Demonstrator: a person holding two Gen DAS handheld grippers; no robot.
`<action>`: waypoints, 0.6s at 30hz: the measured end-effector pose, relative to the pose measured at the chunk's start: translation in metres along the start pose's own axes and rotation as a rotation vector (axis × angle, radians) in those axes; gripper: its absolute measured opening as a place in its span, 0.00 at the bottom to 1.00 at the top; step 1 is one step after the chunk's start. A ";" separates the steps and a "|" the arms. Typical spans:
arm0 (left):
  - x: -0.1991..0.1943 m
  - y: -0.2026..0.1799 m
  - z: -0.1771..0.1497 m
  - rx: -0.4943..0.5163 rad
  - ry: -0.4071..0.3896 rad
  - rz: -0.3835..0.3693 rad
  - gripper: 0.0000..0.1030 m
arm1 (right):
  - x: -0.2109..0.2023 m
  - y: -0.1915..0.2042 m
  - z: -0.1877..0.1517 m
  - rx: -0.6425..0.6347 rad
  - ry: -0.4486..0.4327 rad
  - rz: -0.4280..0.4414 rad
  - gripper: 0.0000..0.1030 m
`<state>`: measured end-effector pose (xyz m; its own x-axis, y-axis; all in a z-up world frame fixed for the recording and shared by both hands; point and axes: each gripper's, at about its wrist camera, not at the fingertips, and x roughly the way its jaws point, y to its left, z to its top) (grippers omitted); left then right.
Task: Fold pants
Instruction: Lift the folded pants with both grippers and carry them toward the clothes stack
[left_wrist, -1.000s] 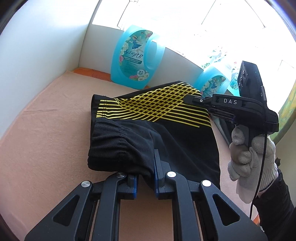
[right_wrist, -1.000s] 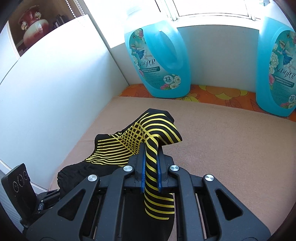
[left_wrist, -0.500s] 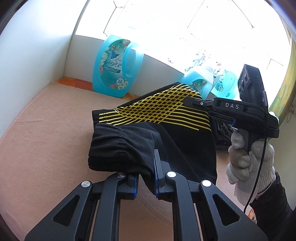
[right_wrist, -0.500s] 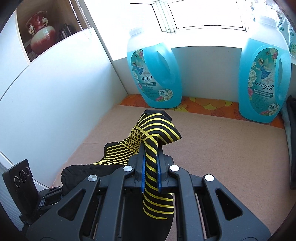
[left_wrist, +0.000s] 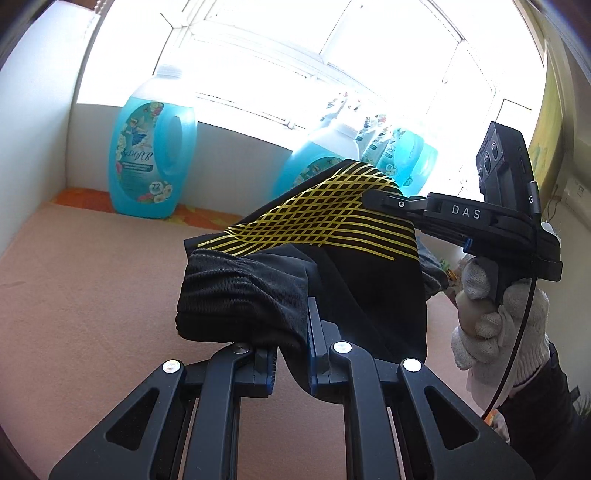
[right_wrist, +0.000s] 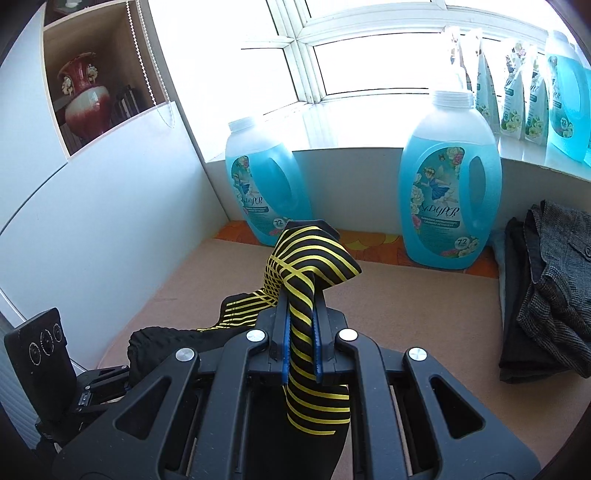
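Note:
The black pants (left_wrist: 354, 280) with a yellow line pattern hang folded in the air above the tan surface (left_wrist: 85, 295). My left gripper (left_wrist: 293, 350) is shut on the black waistband end. My right gripper (right_wrist: 300, 332) is shut on the yellow-striped end (right_wrist: 306, 269), which stands up between its fingers. In the left wrist view the right gripper (left_wrist: 373, 197) enters from the right, held by a gloved hand (left_wrist: 495, 325). The left gripper (right_wrist: 99, 384) shows at the lower left of the right wrist view.
Two big blue detergent bottles (right_wrist: 266, 199) (right_wrist: 448, 184) stand at the back by the window, with more bottles and pouches on the sill (right_wrist: 524, 107). A pile of dark and grey clothes (right_wrist: 546, 291) lies at the right. A white wall (right_wrist: 92, 221) with a vase (right_wrist: 86, 99) in a niche borders the left.
Both grippers have lifted the pants up off the tan surface. The cloth now hangs free, and more of the window and sill shows in both views.

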<state>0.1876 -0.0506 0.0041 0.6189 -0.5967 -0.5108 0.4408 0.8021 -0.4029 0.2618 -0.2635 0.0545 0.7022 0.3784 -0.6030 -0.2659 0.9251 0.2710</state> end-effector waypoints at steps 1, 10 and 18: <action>0.003 -0.008 0.002 0.007 0.000 -0.009 0.11 | -0.007 -0.007 0.001 0.002 -0.009 -0.009 0.10; 0.045 -0.081 0.029 0.079 -0.011 -0.094 0.11 | -0.069 -0.077 0.019 0.014 -0.087 -0.093 0.10; 0.090 -0.153 0.067 0.175 -0.052 -0.160 0.11 | -0.115 -0.149 0.059 0.015 -0.157 -0.189 0.10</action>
<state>0.2189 -0.2254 0.0706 0.5627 -0.7181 -0.4095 0.6390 0.6921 -0.3356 0.2596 -0.4467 0.1280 0.8329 0.1885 -0.5204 -0.1113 0.9781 0.1761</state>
